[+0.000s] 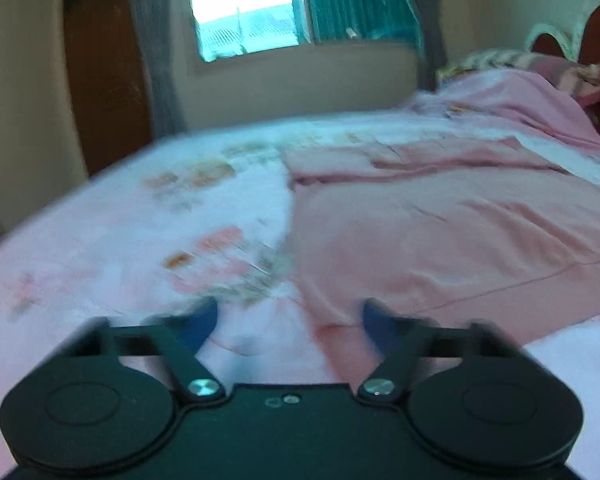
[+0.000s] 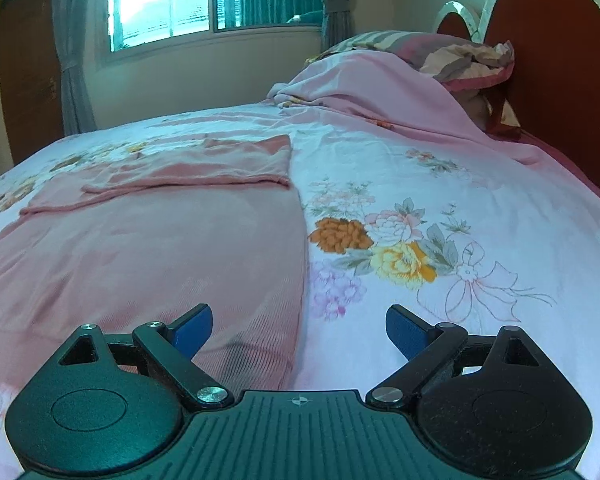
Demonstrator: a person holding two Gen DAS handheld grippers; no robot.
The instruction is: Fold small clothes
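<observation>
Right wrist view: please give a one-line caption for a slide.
Open right hand-held gripper hovering over the near right edge of a pink garment spread on a floral bedsheet.

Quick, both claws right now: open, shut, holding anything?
Left claw: open, holding nothing, over the pink garment.
Right claw: open, holding nothing.

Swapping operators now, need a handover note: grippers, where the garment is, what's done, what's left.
Left gripper: open, holding nothing, low over the near left edge of the pink garment; that view is motion-blurred.
Right gripper: open, holding nothing, straddling the garment's near right edge.
Garment: lies flat on the floral bedsheet, apart from the pillows at the headboard.
Done: the far end looks folded over once, with sleeves tucked in.
Left: probably grab both near corners and fold toward the far end, then smooth. No other small clothes are visible.
</observation>
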